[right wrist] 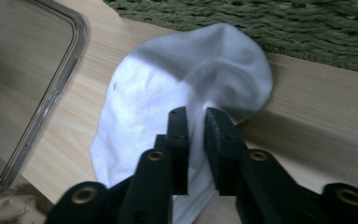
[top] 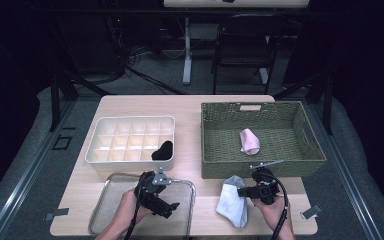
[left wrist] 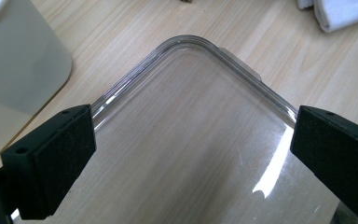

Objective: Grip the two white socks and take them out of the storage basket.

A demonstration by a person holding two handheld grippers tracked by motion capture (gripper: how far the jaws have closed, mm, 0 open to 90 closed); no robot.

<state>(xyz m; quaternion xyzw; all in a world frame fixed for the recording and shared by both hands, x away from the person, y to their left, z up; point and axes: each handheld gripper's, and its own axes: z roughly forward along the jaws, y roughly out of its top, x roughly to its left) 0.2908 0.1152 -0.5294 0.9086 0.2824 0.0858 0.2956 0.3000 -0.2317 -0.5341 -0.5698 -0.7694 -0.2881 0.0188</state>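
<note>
A light wooden table (top: 190, 107) carries everything, seen from above. The largest thing on it is a rectangular basket of woven olive-green fibre (top: 310, 132), at the far right, with a rolled pale pink sock (top: 249, 141) lying on its floor. To its left stands a shallow cream plastic organiser tray (top: 100, 131) split into small square compartments; a bunched black sock (top: 163, 150) sits in the compartment at its near right corner. In front of the organiser, at the near edge, lies a clear plastic tray with rounded corners (top: 105, 210).

The thing in hand is a white fabric sock (top: 234, 200), soft and creased, lying flat on the table just in front of the basket's near wall and to the right of the clear tray. The right gripper (top: 243, 191) has its two black jaws drawn nearly together, pinching a fold of this sock near its edge. The basket wall stands close behind the sock.

The left gripper (top: 172, 206) hovers over the clear tray with its jaws spread wide, nothing between them.

The right gripper view shows the white cloth (right wrist: 186, 93) bunching up between the pads, and the weave of the basket behind it. The left gripper view shows the tray's rounded corner (left wrist: 191, 42) and the organiser's cream side wall (left wrist: 18, 65).
</note>
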